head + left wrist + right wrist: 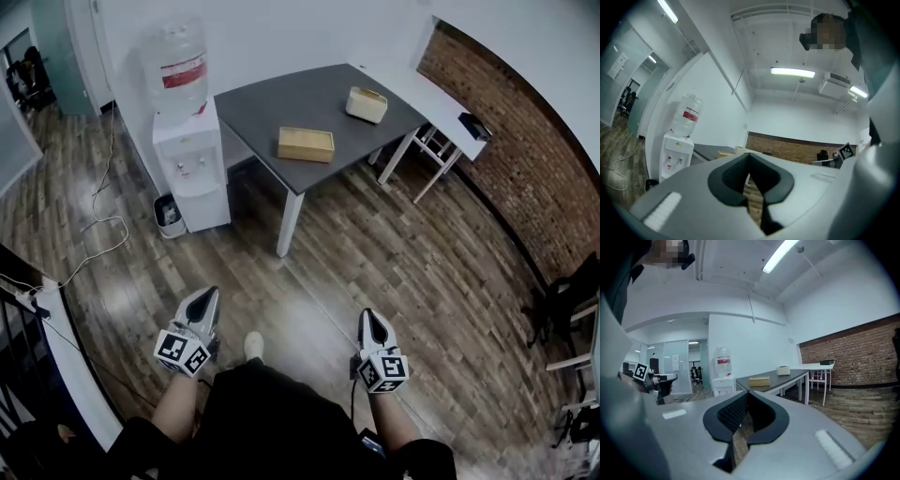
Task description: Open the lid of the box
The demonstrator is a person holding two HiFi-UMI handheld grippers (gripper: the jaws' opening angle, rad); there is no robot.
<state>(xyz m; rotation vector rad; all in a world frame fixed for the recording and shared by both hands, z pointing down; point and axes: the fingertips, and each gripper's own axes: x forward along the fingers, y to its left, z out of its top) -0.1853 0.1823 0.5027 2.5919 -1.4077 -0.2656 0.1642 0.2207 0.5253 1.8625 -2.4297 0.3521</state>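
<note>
Shut jaws are seen on both grippers, with nothing caught between either pair.

From the head view, the left gripper (206, 302) and the right gripper (372, 323) are held low in front of the person, over a wooden floor (375, 253) and well apart from each other. The wooden box (306, 144) is set flat, lid down, on a dark grey table (281, 98) well ahead of both grippers. A cream container (367, 105) is placed farther back on the same table, apart from the box. A water dispenser (192, 169) topped by a large bottle (178, 66) is stood just left of the table, and a white table (422, 94) is set against a brick wall (525, 141) on the right. A loose cable (103, 225) is trailed across the floor at the left.

Through the left gripper view, the dark pads are seen pressed together at their tips. The water dispenser is shown at the left, the brick wall beyond, and a ceiling light (792, 72) overhead. The marker cube of the right gripper is glimpsed at the right edge.

Through the right gripper view, the pads are likewise met at their tips. The wooden box is seen on the dark table beyond the jaws, with the cream container behind it.
</note>
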